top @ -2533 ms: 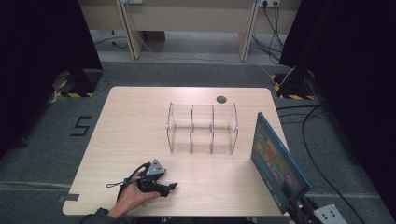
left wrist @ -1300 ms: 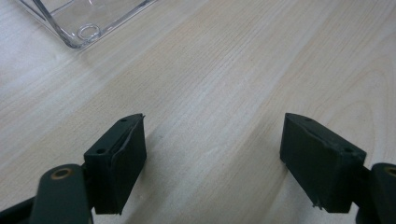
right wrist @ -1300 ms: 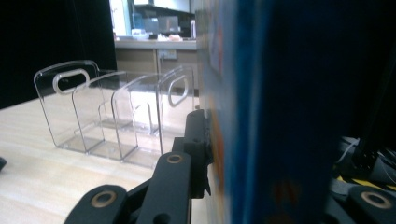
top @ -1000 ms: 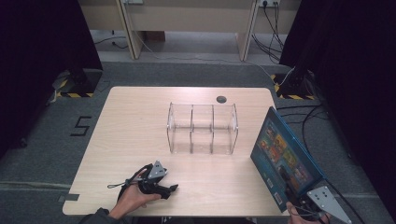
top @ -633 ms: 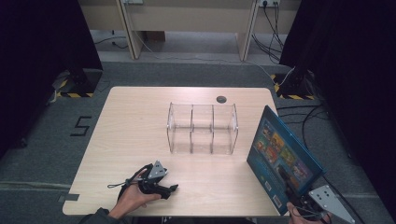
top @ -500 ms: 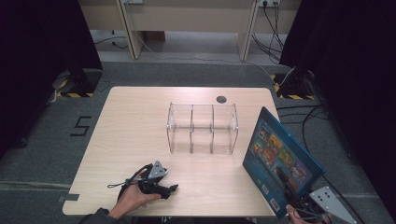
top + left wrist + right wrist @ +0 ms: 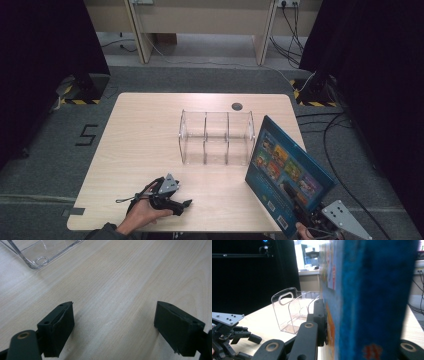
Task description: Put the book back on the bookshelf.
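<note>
The large, thin blue hardcover book with colourful cartoon panels on its cover (image 7: 287, 175) is held up off the table at the near right corner, tilted so its top edge leans away from the person and its cover faces left toward the rack; in the right gripper view its blue spine (image 7: 372, 300) stands close before the camera. The right gripper (image 7: 305, 215) pinches the book by its lower edge, its black jaws pressed together on the cover from both sides; the grey three-cornered plate on it lies just right of the book's bottom corner.

The clear plastic file rack with three upright compartments (image 7: 216, 136) stands on the middle of the table, just left of the book's top edge and apart from it; its slots are empty.

The left gripper (image 7: 170, 197) rests on the light wooden table (image 7: 145, 130) near the front edge, well apart from the book, held by the person's left hand (image 7: 142, 212); its jaws have just been opening and stand spread with bare wood between them, a corner of the rack (image 7: 37, 255) ahead.

A small dark round hole (image 7: 237, 106) sits near the table's far edge.
</note>
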The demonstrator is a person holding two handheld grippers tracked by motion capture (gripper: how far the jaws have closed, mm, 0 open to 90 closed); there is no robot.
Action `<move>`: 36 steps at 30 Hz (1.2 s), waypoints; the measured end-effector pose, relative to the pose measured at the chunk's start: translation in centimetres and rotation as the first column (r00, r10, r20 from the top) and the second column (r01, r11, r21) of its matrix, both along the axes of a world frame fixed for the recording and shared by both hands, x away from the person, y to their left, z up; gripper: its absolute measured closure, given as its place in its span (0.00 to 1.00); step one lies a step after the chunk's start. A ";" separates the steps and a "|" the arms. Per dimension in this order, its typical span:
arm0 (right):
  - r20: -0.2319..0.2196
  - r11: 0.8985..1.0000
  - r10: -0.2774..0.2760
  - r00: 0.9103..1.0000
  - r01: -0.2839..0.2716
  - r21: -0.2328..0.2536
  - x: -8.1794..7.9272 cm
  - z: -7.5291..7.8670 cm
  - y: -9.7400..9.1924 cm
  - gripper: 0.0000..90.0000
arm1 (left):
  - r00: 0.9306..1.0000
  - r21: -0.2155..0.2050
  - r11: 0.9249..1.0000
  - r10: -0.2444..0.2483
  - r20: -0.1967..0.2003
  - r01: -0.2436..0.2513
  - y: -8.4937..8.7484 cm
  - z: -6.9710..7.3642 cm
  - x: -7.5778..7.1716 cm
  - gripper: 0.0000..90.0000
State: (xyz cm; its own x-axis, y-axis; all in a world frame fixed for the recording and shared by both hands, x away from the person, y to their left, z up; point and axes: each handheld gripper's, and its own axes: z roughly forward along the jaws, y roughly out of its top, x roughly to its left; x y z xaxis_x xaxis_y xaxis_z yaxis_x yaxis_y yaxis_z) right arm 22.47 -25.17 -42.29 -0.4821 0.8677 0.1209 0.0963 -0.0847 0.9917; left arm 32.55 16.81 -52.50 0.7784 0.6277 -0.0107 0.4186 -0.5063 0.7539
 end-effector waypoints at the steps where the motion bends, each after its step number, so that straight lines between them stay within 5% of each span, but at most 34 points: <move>1: 0.002 1.000 0.004 1.000 -0.004 0.001 0.1 0.0 0.2 0.91 | 1.000 0.000 1.000 -0.001 0.002 0.001 0.0 0.0 0.0 0.16; 7: -0.027 0.999 0.009 1.000 -0.008 0.042 1.1 -0.1 0.8 0.91 | 1.000 -0.002 1.000 -0.002 0.003 0.002 0.0 0.0 0.0 0.16; 36: 0.015 0.999 -0.040 0.999 0.040 0.008 7.6 1.8 4.5 0.91 | 1.000 -0.002 1.000 -0.006 0.003 0.006 0.1 0.0 0.0 0.16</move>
State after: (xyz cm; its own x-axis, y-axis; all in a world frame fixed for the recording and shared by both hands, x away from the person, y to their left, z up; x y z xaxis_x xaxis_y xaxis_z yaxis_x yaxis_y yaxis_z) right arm 30.05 -20.67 -40.48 -0.4492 0.8853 0.1203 0.0777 -0.0954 0.9924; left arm 32.54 16.87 -52.54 0.7819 0.6233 -0.0100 0.4138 -0.5070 0.7561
